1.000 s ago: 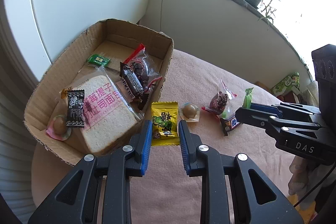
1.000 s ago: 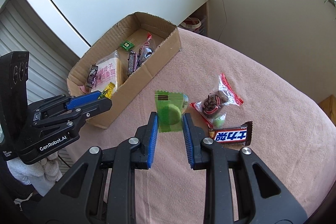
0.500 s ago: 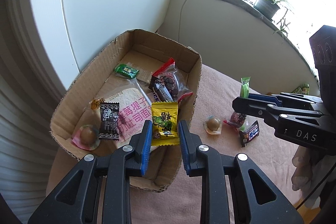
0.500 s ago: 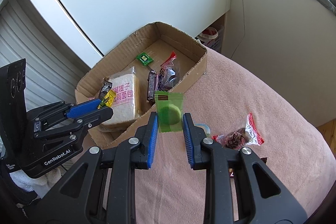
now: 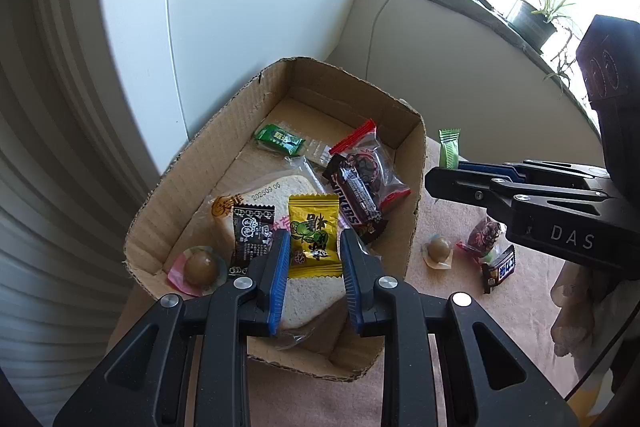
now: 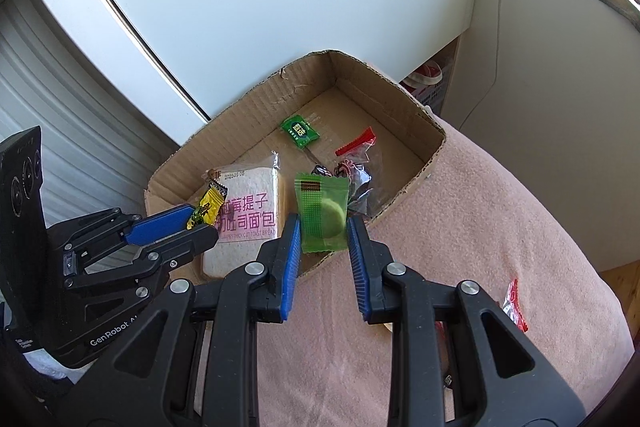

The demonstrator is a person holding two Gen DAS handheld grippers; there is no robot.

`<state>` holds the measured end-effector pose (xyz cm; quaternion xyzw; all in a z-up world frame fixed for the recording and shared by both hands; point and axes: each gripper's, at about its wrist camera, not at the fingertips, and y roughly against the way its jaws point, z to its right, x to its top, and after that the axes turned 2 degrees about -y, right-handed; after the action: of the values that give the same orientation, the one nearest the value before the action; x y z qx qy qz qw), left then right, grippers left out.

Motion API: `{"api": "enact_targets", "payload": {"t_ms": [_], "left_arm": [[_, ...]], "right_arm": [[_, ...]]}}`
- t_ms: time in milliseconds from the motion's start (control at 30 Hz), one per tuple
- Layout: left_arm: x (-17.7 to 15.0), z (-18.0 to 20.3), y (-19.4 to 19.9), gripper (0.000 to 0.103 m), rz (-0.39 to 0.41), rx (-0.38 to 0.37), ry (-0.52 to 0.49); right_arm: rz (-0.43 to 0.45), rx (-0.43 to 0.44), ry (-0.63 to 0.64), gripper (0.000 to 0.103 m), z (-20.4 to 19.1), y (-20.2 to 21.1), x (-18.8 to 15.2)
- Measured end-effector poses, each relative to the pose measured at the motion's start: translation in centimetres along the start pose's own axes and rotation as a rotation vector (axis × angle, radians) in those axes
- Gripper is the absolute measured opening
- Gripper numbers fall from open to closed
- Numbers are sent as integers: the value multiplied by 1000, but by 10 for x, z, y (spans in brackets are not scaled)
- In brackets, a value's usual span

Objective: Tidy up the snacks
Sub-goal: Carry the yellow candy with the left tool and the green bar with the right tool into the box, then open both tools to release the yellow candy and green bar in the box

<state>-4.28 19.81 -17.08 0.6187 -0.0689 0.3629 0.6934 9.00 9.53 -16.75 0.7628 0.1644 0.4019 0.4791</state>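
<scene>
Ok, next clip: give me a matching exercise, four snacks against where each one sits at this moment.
Things:
1. yellow candy packet
2. green wafer packet
3. sliced bread pack
4. small Snickers bar

Places:
A. lying in the cardboard box
B. lying on the pink cloth, outside the box
C. pinched in the left gripper
D. pinched in the right gripper

Pairs: 1-C, 2-D, 3-A, 4-B
</scene>
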Motion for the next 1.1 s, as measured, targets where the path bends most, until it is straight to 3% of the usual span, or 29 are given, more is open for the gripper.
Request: {"api": "enact_targets", "payload": {"t_ms": [867,900,967,1033,1100], "left_arm": [[4,-9,-5,24,-11,18,16],[4,-8,-4,27,-9,20,14],[4,-7,-3,42,-4,22,11],[4,-6,-1,55,4,26,7],[4,-5,-2,64,-2,37,1]], "right_arm": [[-41,18,9,26,-8,-34,11],[-41,18,9,29,-8,-34,11],[-33,9,10,59,-7,-34,12],[-11,0,9,69,-6,-30,12],[-5,-9,0,69,-4,-29,13]]}}
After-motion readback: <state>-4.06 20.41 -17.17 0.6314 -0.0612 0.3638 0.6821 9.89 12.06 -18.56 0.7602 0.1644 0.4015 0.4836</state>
